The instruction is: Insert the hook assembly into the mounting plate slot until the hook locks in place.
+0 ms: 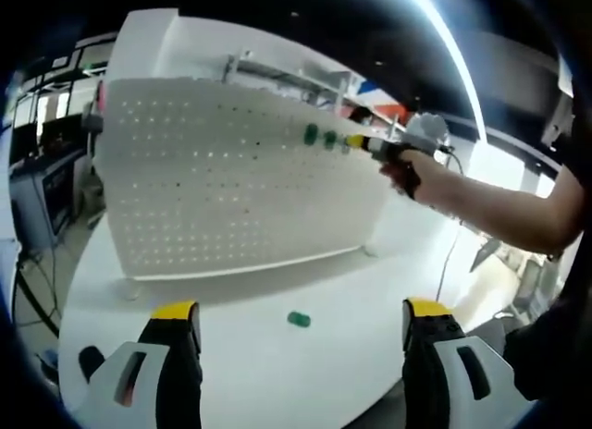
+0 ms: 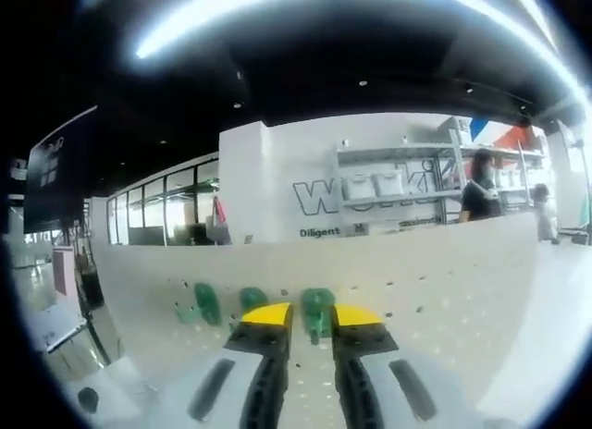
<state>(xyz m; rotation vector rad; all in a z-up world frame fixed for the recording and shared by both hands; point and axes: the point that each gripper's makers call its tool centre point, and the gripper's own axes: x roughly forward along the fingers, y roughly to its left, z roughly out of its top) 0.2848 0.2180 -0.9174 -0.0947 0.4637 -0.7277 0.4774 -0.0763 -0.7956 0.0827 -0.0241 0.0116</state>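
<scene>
**Third hook at the pegboard, one spare on the table**

The landmark is the white pegboard [image 1: 231,179], standing upright on the white table [image 1: 277,373]. In the right gripper view, the right gripper [image 2: 312,323] has its jaws drawn narrow on a green hook [image 2: 317,311] and presses it against the board's face. Two more green hooks [image 2: 229,300] sit on the board just beside it, apparently already seated. Whether the held hook has locked cannot be told.

In the left gripper view, the left gripper [image 1: 301,318] hangs in front of the board, jaws wide and holding nothing. Another green hook [image 1: 298,318] lies loose on the table below the board.

Judged from this, the insertion is under way; confirming the lock remains, and possibly the loose hook.
</scene>
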